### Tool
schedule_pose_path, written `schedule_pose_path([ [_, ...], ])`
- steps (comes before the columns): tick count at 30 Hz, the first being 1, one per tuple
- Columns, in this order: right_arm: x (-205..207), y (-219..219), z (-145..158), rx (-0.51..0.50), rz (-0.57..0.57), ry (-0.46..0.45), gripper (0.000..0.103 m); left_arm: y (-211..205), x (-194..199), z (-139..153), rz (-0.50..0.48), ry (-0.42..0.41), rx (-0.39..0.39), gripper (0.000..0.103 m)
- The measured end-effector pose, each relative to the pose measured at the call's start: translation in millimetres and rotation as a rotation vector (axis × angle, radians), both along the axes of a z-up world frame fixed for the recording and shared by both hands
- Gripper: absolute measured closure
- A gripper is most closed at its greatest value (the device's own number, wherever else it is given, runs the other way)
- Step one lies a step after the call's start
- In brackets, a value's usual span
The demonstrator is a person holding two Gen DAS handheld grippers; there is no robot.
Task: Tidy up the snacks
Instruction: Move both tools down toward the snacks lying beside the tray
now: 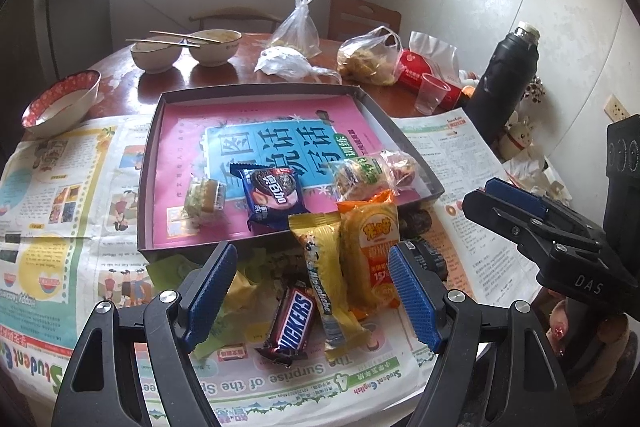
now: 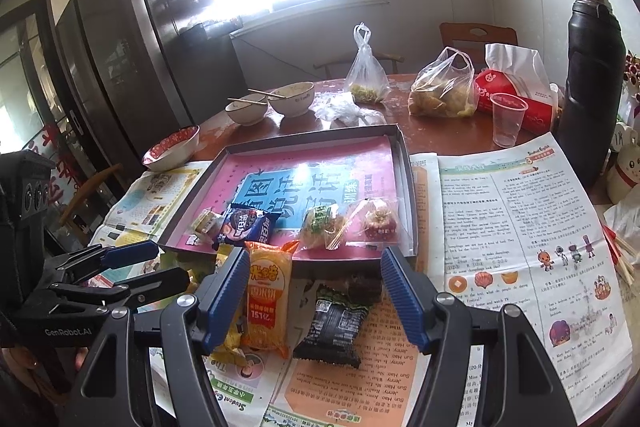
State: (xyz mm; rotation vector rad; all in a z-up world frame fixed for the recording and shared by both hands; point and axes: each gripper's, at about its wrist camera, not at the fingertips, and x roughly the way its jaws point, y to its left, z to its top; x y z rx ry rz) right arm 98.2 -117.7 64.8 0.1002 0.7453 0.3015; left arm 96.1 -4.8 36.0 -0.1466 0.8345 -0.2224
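A shallow dark box [image 1: 150, 163] lined with a pink book holds several wrapped snacks, among them a blue cookie pack [image 1: 274, 197]. In front of it on the newspaper lie a Snickers bar [image 1: 294, 321], a yellow bar [image 1: 324, 267], an orange rice-cake pack [image 1: 372, 251] and a black pack [image 2: 332, 323]. My left gripper [image 1: 312, 291] is open and empty, its jaws either side of the Snickers and yellow bar. My right gripper [image 2: 314, 297] is open and empty above the orange pack [image 2: 268, 299] and the black pack. The box also shows in the right wrist view [image 2: 404, 163].
Behind the box stand two bowls with chopsticks [image 1: 186, 49], a red-rimmed bowl [image 1: 60, 101], plastic bags [image 1: 370, 57], a red tissue pack [image 1: 430, 75], a plastic cup [image 1: 432, 93] and a black thermos [image 1: 506, 79]. Newspaper [image 1: 52, 195] covers the table front.
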Motion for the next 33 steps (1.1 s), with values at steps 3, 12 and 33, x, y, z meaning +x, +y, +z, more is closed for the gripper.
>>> schedule_pose_path([
  [3,0,0,-1,-0.006,-0.001,0.007,0.035,-1,0,-1,0.002,0.004,0.009,0.024],
  [12,-1,-2,-7,-0.006,-0.009,0.024,0.035,-2,2,-7,-0.001,0.021,0.015,0.024],
  [33,-1,1,-42,-0.032,0.002,0.116,0.035,-12,11,-27,-0.024,0.075,0.04,0.024],
])
